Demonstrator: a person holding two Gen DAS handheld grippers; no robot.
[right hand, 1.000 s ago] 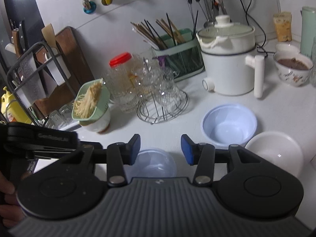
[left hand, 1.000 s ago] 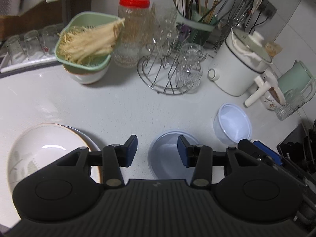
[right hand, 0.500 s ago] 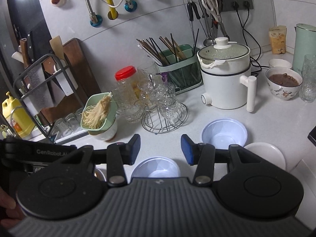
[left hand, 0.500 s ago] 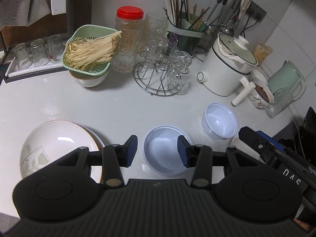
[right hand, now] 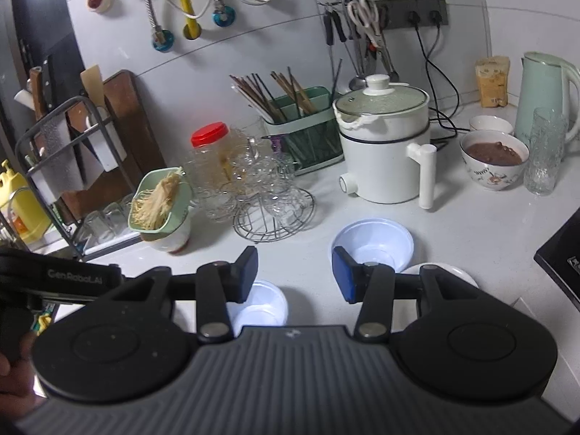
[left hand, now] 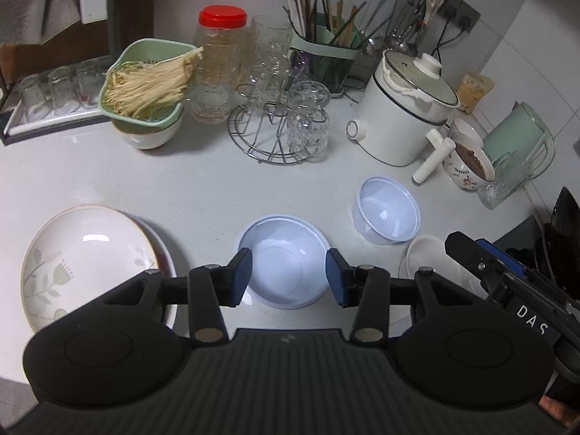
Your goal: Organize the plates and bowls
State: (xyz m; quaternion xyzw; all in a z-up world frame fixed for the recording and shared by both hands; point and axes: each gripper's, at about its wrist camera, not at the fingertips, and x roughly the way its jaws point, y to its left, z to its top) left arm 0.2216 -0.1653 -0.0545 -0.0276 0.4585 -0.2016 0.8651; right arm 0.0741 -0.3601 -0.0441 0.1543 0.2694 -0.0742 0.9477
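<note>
A wide pale-blue plastic bowl [left hand: 286,257] sits on the white counter right under my open, empty left gripper [left hand: 289,276]. A smaller, deeper plastic bowl [left hand: 386,210] stands to its right, and a small white plate [left hand: 422,259] lies beyond that. A large floral plate [left hand: 87,261] lies stacked on another plate at the left. In the right wrist view my right gripper [right hand: 294,272] is open and empty above the counter, with the wide bowl [right hand: 266,302] below it, the deeper bowl [right hand: 373,241] to its right and the white plate [right hand: 453,275] partly hidden.
At the back stand a green colander of noodles [left hand: 148,83] on a bowl, a red-lidded jar [left hand: 219,61], a wire rack of glasses [left hand: 275,123], a white electric pot [left hand: 402,116], a bowl of brown food [left hand: 469,161] and a kettle [left hand: 522,137]. The right gripper's body [left hand: 507,282] is at the right.
Both grippers have risen and pulled back from the counter, so more of the counter and wall shows. The bowls and plates have not moved.
</note>
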